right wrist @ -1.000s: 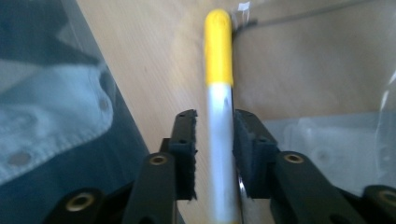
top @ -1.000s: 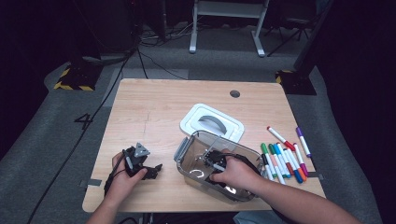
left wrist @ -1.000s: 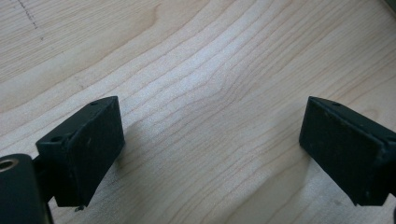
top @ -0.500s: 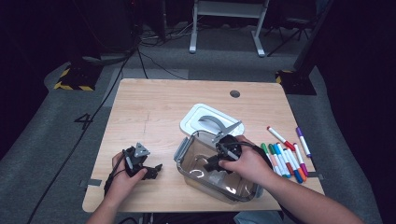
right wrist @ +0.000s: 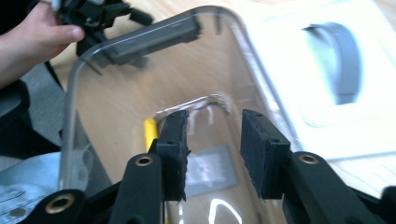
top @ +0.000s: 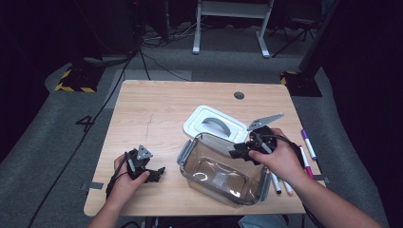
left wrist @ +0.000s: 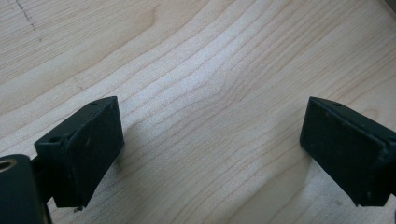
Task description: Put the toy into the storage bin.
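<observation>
The clear plastic box (top: 219,172) sits near the worktop's front edge, towards its right corner. It looks light, stiff and slick; best taken by a wall or rim. The right gripper (top: 239,153), empty, has just been opening above it. The left gripper (top: 159,173) rests released.

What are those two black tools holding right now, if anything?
Nothing. The right tool hangs above the clear container, its jaws just opening with nothing between them. The left tool is open over bare table.
</observation>
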